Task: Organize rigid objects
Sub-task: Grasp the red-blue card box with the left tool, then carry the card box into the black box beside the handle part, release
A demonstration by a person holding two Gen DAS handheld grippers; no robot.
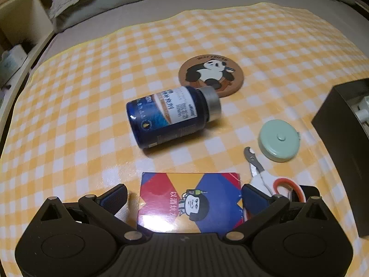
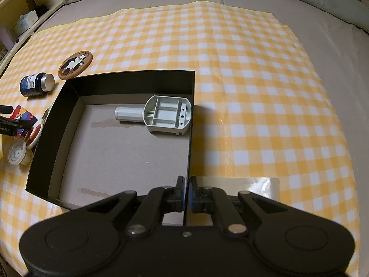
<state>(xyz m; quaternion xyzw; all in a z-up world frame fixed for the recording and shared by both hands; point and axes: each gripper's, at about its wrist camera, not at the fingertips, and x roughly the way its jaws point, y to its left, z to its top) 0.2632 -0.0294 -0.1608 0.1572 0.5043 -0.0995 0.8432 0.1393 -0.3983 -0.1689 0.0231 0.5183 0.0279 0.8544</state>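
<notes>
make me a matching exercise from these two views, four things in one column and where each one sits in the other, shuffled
Things:
1. blue bottle
2. card box
3. grey plastic part
4. tape measure

Places:
A. inside the black box
B. between the open jaws of the left gripper
C. on its side, cap at the edge of the panda coaster
D. on the checked cloth, beside the nail clippers

Pairs: 1-C, 2-B, 3-A, 4-D
</notes>
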